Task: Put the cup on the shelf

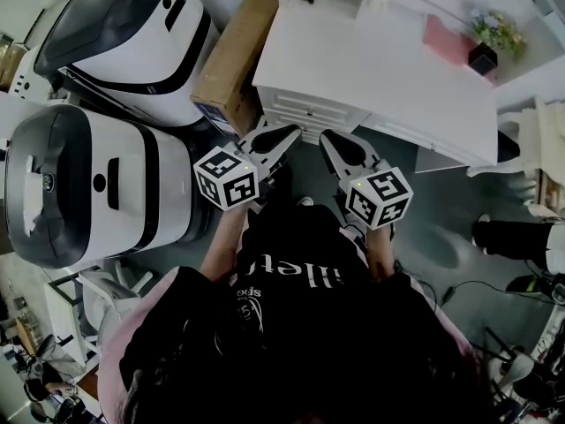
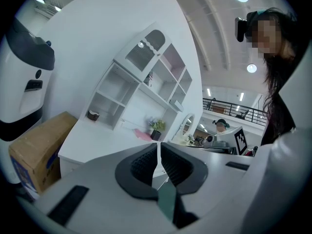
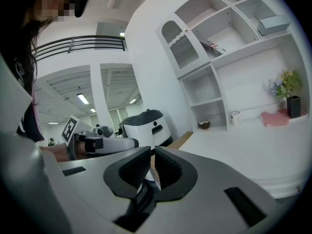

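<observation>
1. L gripper: mine, held low in front of the desk edge. Pads clenched together, nothing btwn them.
2. R gripper: mine, just beside the L one, tips angled toward each other. Pads closed to a thin slit, nothing grasped.
3. Cup: small, white, upright. Stands at the back of the desk top, under the wide lower shelf board and just R of the divider. Well apart from both grippers, untouched.
4. White desk: drawer front faces me; most of the top is bare.
5. Shelf unit: white, sits on the desk's back edge. Open cubbies plus one glazed arched door at upper L.
6. Brown bowl: in the lowest narrow cubby, L of the cup with the divider btwn them.
7. Pink flat item: lies on the desk top, R of the cup; material unclear.
8. Flower pot: dark, w/ small blooms, just beside the pink item at the desk's R end.
9. Cardboard box: on the floor against the desk's L side.
10. Near robot body and far robot body: white w/ black, on the floor to my L.
</observation>
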`<action>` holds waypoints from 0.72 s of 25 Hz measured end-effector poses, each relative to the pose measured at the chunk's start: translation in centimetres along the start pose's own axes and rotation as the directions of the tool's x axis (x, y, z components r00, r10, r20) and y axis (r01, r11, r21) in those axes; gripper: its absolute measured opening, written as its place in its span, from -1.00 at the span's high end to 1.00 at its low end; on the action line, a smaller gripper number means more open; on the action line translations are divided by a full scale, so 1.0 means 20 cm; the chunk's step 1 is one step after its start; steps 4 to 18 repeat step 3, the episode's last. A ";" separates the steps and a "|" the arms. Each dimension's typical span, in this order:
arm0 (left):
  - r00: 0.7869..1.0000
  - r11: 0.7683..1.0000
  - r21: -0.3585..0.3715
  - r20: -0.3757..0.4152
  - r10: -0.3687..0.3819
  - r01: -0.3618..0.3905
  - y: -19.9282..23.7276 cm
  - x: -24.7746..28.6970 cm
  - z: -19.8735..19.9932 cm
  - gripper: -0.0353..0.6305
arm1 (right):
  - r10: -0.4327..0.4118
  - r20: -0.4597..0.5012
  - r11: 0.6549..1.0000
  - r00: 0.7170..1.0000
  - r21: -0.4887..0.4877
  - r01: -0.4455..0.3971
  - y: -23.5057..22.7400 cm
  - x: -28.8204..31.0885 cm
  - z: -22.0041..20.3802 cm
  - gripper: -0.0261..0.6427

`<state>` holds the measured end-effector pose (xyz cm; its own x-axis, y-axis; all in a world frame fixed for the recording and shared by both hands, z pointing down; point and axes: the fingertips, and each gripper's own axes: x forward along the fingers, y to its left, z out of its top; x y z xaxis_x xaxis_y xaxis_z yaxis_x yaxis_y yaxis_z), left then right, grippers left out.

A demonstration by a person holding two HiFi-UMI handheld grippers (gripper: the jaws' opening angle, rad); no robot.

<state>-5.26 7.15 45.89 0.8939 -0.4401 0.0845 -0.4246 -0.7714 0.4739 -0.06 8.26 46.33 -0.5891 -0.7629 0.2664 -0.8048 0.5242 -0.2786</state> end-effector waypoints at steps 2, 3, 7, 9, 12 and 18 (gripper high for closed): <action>1.000 1.000 0.004 -0.001 0.002 -0.002 -0.01 0.01 0.00 0.79 | 0.001 0.001 1.000 1.000 -0.003 -0.001 -0.01 -0.01 0.00 0.74; 1.000 1.000 0.007 -0.001 0.004 -0.004 -0.01 0.01 0.00 0.79 | 0.002 0.001 1.000 1.000 -0.004 -0.002 -0.01 -0.01 0.00 0.74; 1.000 1.000 0.007 -0.001 0.004 -0.004 -0.01 0.01 0.00 0.79 | 0.002 0.001 1.000 1.000 -0.004 -0.002 -0.01 -0.01 0.00 0.74; 1.000 1.000 0.007 -0.001 0.004 -0.004 -0.01 0.01 0.00 0.79 | 0.002 0.001 1.000 1.000 -0.004 -0.002 -0.01 -0.01 0.00 0.74; 1.000 1.000 0.007 -0.001 0.004 -0.004 -0.01 0.01 0.00 0.79 | 0.002 0.001 1.000 1.000 -0.004 -0.002 -0.01 -0.01 0.00 0.74; 1.000 1.000 0.007 -0.001 0.004 -0.004 -0.01 0.01 0.00 0.79 | 0.002 0.001 1.000 1.000 -0.004 -0.002 -0.01 -0.01 0.00 0.74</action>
